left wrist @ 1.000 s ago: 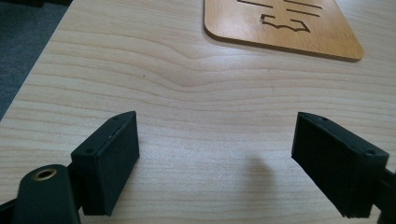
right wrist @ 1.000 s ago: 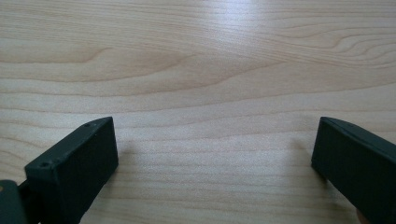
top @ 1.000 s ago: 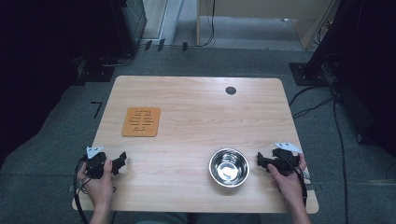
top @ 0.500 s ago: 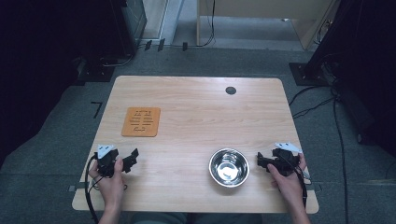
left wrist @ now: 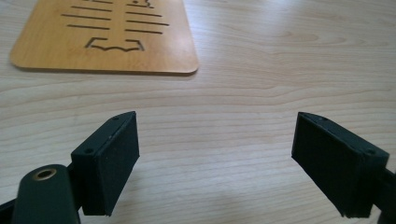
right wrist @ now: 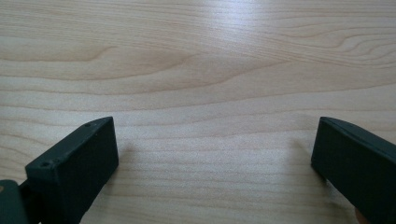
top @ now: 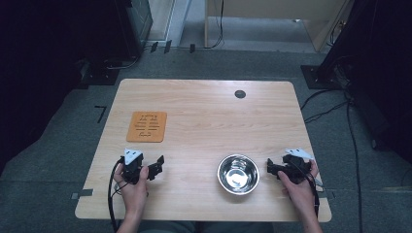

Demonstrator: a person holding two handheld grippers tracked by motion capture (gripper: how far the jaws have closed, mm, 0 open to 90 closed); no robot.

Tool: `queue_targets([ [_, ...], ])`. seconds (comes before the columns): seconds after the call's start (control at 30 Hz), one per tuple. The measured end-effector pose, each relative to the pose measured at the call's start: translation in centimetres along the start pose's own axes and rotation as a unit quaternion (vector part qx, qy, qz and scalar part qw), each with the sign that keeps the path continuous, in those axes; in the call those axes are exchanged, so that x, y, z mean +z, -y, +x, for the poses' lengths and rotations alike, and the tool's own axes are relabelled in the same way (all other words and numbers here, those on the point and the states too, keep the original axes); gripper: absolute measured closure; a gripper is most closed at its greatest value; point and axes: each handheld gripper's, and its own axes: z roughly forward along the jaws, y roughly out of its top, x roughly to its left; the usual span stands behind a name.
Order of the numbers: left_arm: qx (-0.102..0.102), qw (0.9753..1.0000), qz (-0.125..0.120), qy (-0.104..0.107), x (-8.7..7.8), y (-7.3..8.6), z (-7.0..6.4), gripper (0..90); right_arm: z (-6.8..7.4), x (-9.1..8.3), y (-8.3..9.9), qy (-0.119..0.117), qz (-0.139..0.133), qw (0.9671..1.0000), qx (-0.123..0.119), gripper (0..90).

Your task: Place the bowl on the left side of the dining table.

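The bowl (top: 237, 174) should be approached by the right gripper (top: 270, 167) from 3 o'clock (jaws spread, empty); the left gripper (top: 158, 164), likewise released, is held at 9 o'clock.

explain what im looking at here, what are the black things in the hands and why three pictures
A person sits at a wooden table and holds a hand-held gripper in each hand; there is no robot arm. The high view looks down from above: the left gripper is at the left, the right gripper at the right. The other two pictures come from small cameras that ride on each gripper and look along its own two black fingers, so those fingers rise from the bottom edge. Both grippers are open and hold nothing. On the table lie an orange slotted mat and a shiny metal bowl, which sits just beside the right gripper. The mat also shows ahead of the left gripper.
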Motion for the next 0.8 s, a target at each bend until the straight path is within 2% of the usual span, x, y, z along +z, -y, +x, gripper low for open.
queue_targets([
  [0.37,0.007,0.9996,0.006,0.026,0.7,0.1,-2.1,14.7,0.0,0.0,0.0,0.0,0.0,1.0,0.0,0.0],
  [0.4,0.013,0.9994,0.007,0.032,0.9,0.1,-2.8,14.6,0.0,0.0,0.0,0.0,0.0,1.0,0.0,0.0],
  [0.8,0.034,0.9969,0.019,0.068,1.7,0.6,-6.4,14.6,0.0,0.0,0.0,0.001,0.001,1.0,0.001,0.1],
])
